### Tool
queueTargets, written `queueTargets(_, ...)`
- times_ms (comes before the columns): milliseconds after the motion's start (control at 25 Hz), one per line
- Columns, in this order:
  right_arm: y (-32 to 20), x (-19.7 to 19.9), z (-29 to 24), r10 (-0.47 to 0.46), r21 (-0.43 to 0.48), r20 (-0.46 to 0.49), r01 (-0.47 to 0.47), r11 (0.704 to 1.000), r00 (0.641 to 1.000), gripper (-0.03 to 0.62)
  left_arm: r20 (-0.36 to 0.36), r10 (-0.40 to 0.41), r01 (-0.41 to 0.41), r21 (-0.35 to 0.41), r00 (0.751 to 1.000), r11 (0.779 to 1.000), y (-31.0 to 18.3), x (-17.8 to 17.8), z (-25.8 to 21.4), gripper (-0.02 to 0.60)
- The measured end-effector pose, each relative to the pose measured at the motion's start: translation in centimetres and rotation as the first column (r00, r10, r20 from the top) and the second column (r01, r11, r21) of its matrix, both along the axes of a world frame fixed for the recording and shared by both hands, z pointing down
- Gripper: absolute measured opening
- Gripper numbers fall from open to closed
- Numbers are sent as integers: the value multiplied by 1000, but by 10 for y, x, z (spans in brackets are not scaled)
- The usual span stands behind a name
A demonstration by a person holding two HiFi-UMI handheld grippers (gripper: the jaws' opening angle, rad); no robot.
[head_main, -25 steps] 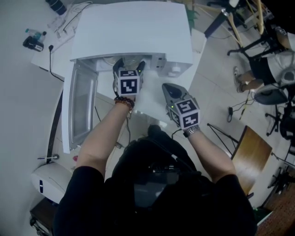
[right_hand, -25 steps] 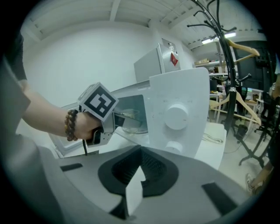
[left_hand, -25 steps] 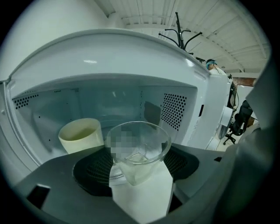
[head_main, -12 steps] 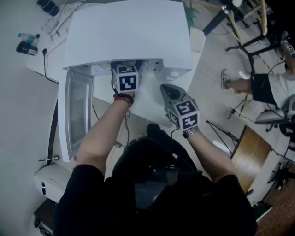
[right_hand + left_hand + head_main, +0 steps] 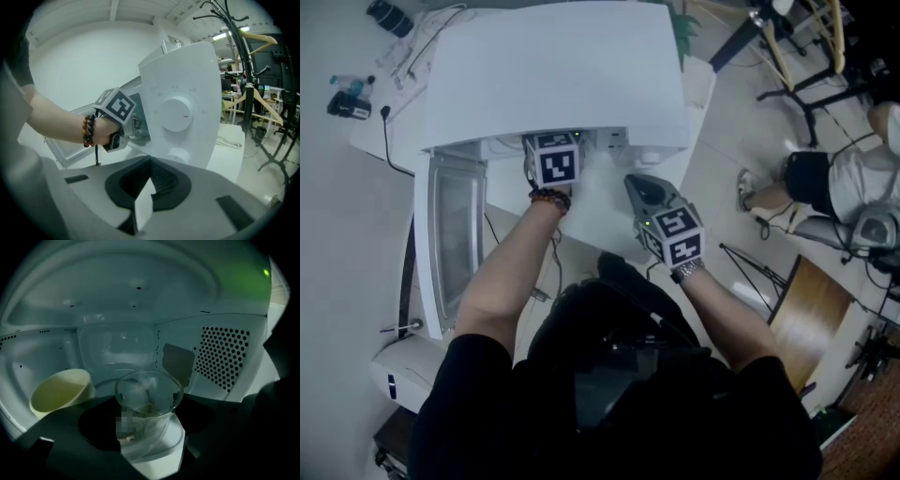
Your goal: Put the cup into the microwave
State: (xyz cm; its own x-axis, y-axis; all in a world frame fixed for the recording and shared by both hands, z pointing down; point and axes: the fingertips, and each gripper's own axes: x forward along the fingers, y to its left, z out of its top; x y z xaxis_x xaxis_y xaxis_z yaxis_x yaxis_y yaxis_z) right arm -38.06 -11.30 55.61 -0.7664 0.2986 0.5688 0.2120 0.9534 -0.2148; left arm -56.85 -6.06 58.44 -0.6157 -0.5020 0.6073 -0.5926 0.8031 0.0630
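While the right gripper point(image 5: 143, 204) is kept clenched outside the white box-shaped microwave point(image 5: 558, 70), the clear glass cup point(image 5: 148, 399) is grasped inside it by the left gripper point(image 5: 150, 439).

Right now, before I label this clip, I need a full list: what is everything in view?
microwave: one, white, on the table, door swung open at left.
glass cup: one, clear, inside the microwave, between the left gripper's jaws.
bowl: one, pale yellow, tilted, left side of the cavity.
table: one, white, under the microwave.
bottle: one, clear, table's far left corner.
seated person: one, light top, far right.
wooden panel: one, brown, floor at right.
left gripper: one, grey, inside the microwave, shut on the glass cup.
right gripper: one, grey, outside by the control panel, shut, empty.
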Motion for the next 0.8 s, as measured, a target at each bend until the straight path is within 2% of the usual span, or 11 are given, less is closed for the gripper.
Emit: queueTargets(800,-5,-2,2,4,-5,-1,-4,1000,1000,0,15,-44,44,14,999,999,4,-5,6,362)
